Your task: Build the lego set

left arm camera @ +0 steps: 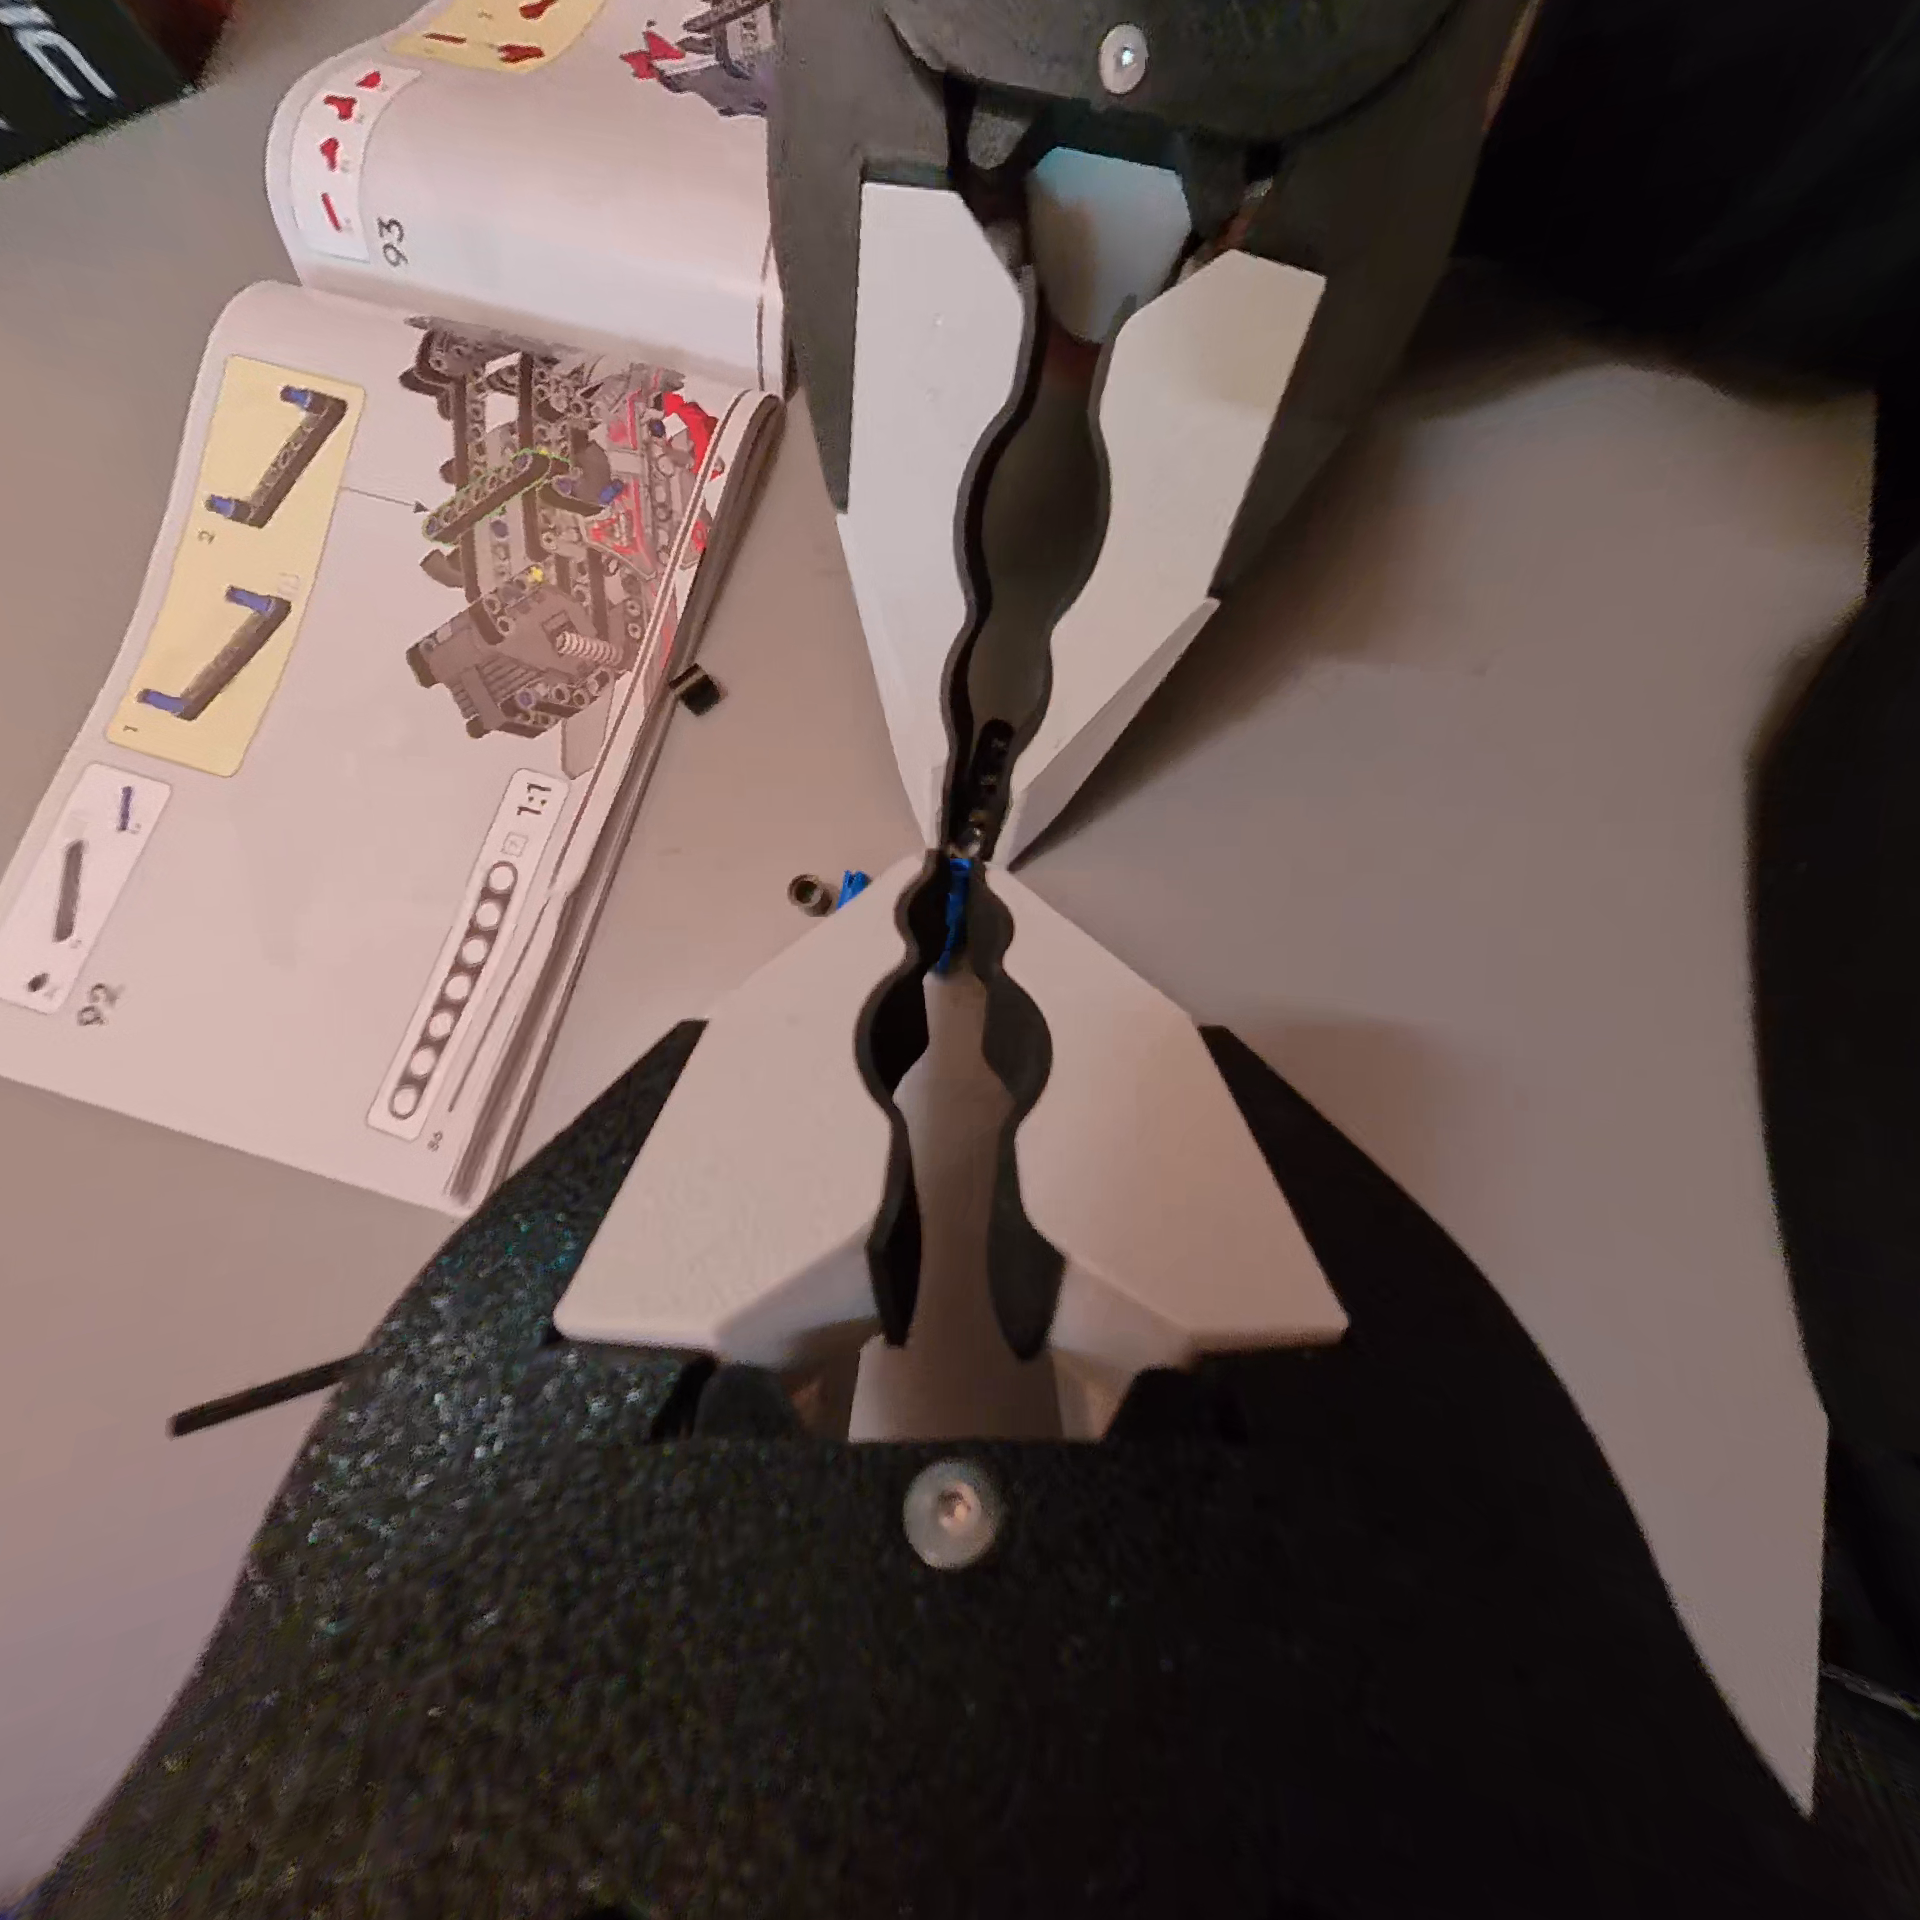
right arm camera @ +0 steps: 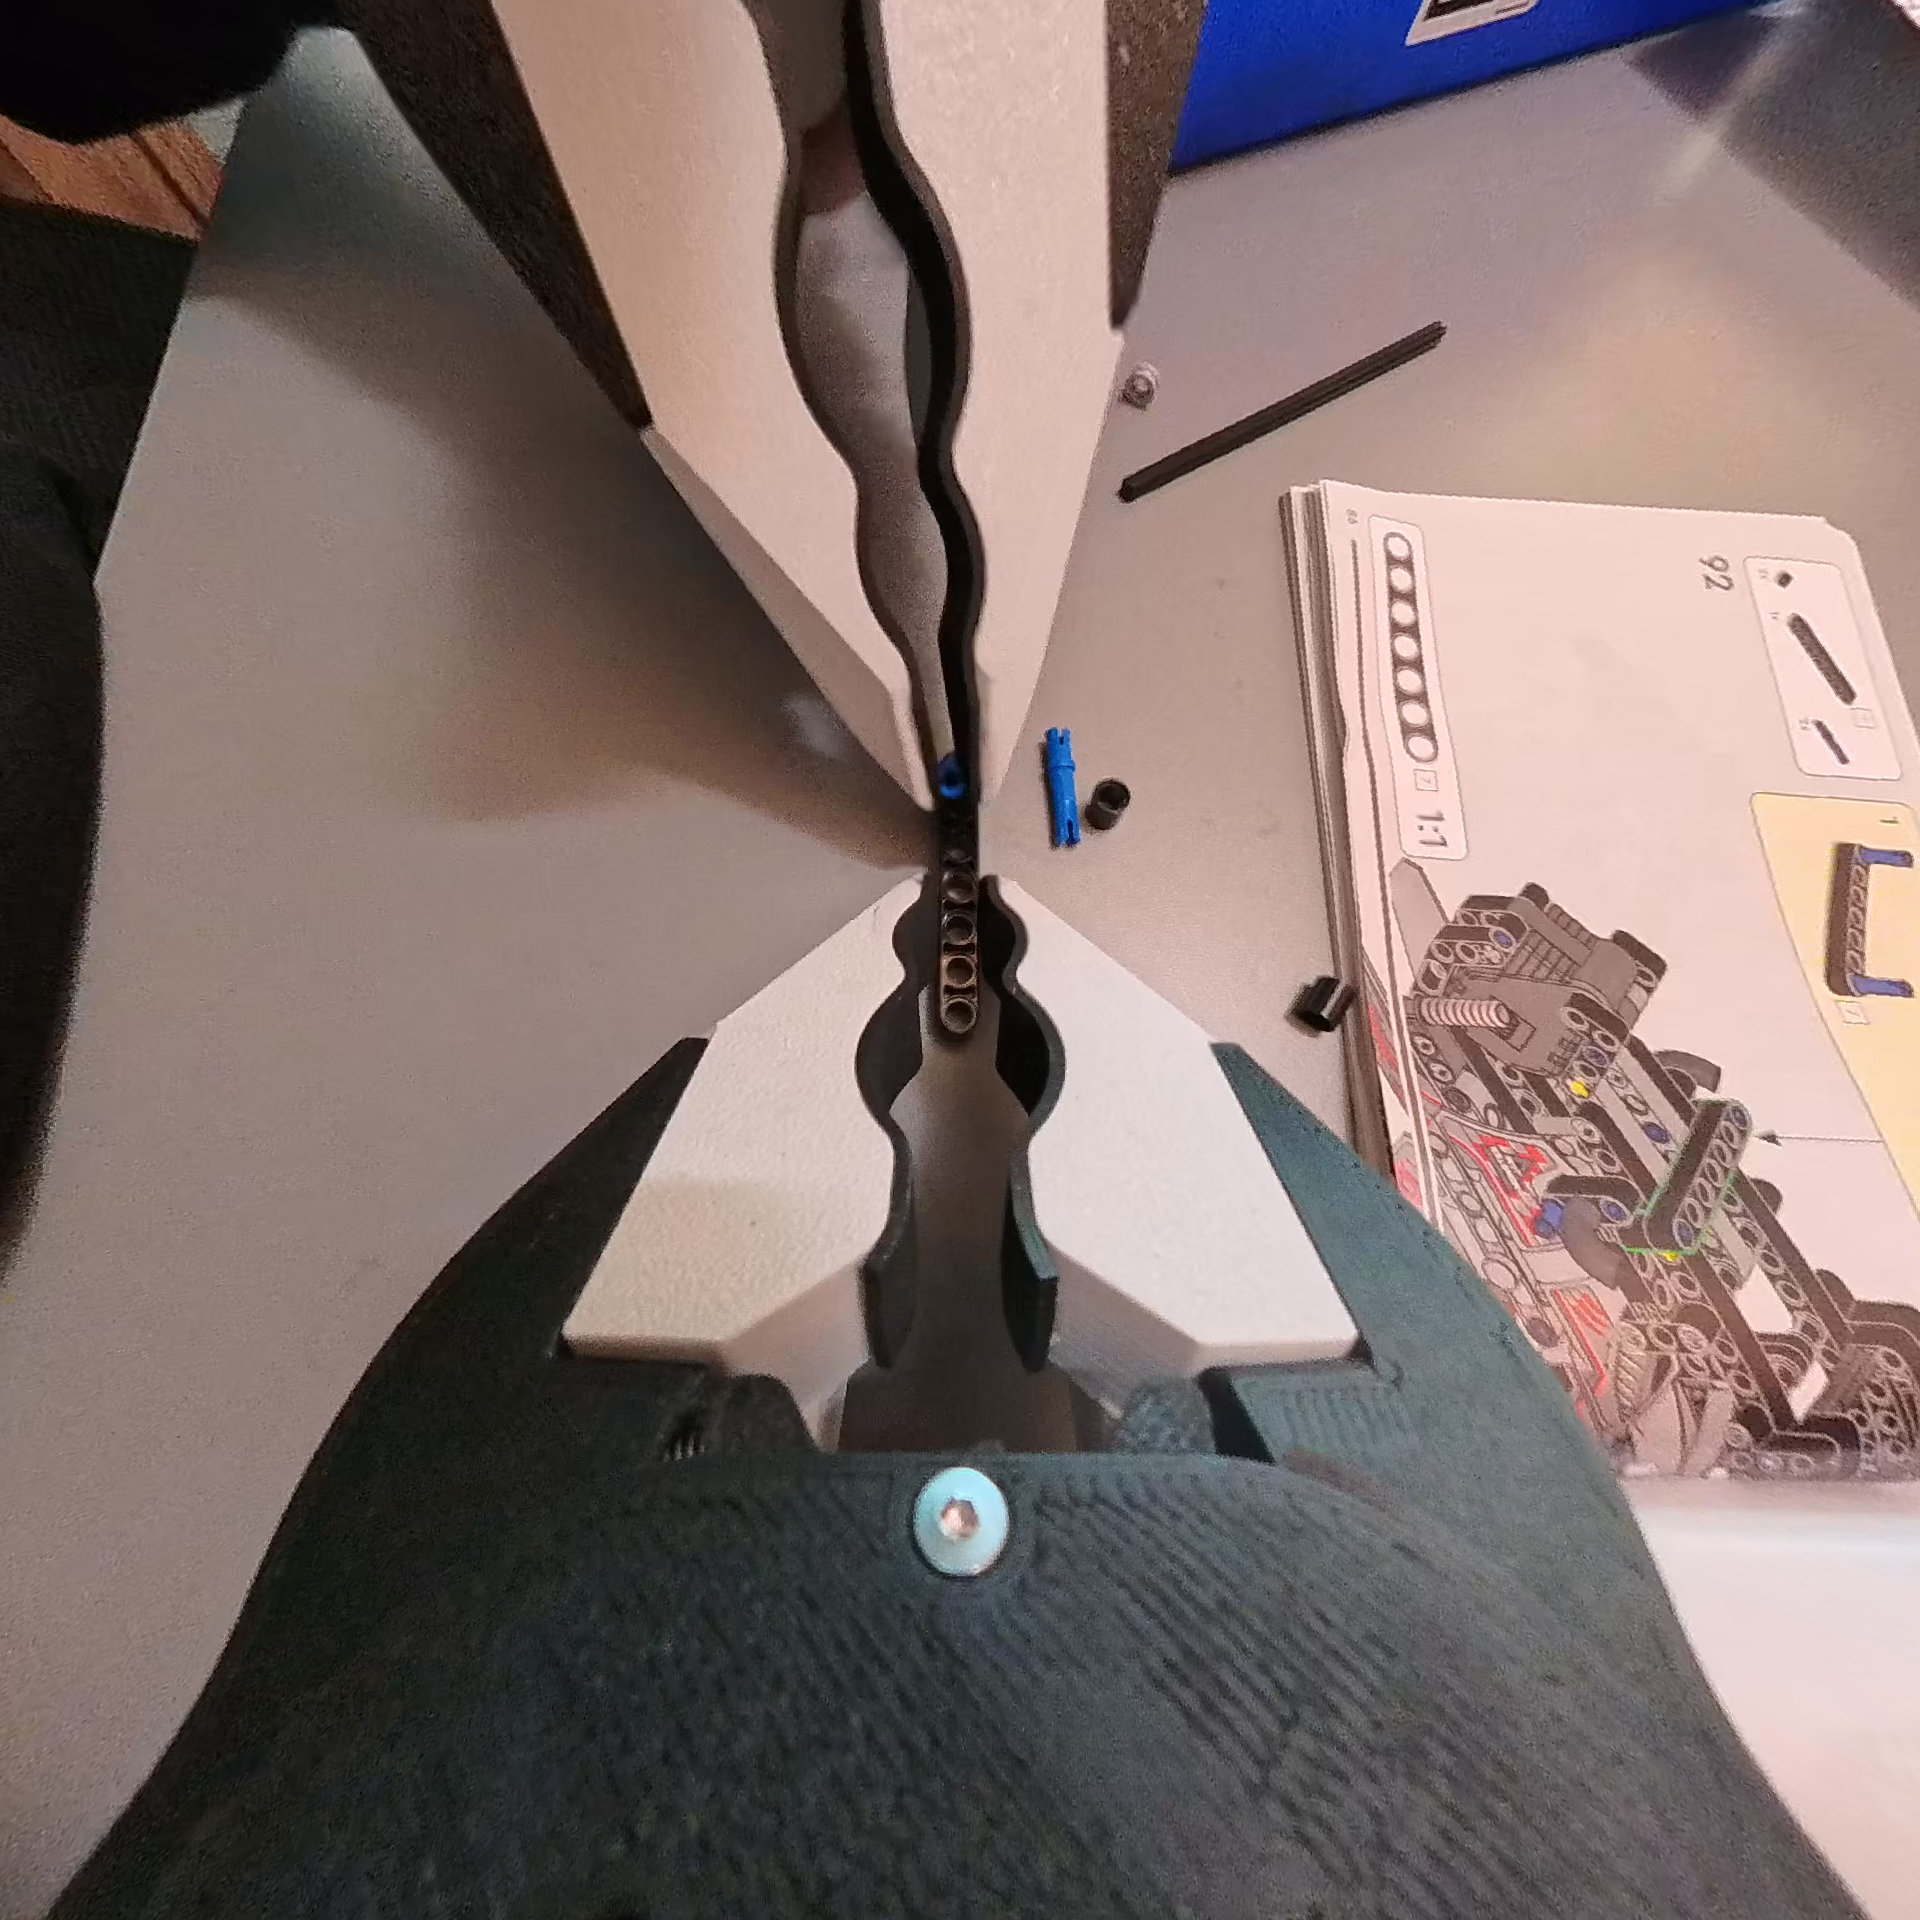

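Note:
My left gripper (left arm camera: 951, 899) is shut on a short blue pin (left arm camera: 951, 914), held at the fingertips above the grey table. My right gripper (right arm camera: 961, 899) is shut on a thin black beam with a row of holes (right arm camera: 958, 956), gripped edge-on. The two grippers face each other tip to tip. The pin (right arm camera: 950, 775) sits at the far end hole of the beam (left arm camera: 987, 774). In the left wrist view the right gripper (left arm camera: 982, 831) comes in from the top. In the right wrist view the left gripper (right arm camera: 951, 805) comes in from the top.
An open instruction booklet (left arm camera: 343, 665) lies beside the grippers and also shows in the right wrist view (right arm camera: 1621, 935). On the table are a second blue pin (right arm camera: 1060, 787), a black bush (right arm camera: 1109, 802), a small black piece (right arm camera: 1317, 1003), a long black axle (right arm camera: 1283, 410) and a blue box (right arm camera: 1455, 73). The grippers are tip to tip, or close to it.

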The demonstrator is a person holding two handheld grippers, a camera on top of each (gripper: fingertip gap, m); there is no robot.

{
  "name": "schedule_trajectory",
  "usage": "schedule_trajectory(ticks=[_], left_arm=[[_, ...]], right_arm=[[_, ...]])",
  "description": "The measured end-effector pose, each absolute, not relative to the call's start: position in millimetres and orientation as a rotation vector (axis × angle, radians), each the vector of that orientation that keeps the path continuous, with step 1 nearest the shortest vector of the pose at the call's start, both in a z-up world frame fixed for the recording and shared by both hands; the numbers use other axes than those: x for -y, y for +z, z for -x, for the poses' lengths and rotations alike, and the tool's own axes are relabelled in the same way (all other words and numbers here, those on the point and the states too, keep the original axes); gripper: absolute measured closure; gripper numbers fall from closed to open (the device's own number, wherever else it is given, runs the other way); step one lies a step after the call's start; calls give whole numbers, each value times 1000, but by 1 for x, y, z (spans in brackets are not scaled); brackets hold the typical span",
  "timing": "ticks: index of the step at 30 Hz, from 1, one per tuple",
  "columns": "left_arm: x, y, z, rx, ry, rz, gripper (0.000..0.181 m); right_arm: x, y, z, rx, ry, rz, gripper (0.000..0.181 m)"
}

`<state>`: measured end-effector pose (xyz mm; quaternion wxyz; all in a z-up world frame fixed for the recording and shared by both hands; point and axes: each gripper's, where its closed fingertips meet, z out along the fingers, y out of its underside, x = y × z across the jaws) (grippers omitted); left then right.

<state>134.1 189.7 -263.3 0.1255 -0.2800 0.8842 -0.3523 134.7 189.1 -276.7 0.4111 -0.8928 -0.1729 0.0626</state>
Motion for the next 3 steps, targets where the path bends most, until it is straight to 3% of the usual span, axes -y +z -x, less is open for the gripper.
schedule_trajectory(ticks=[1,3], left_arm=[[-190,-266,-135,-2572,-1052,841,179],[-190,-266,-137,-2532,-1098,832,180]], right_arm=[[-191,-277,-132,442,164,2247,175],[-192,-277,-131,448,148,2244,175]])
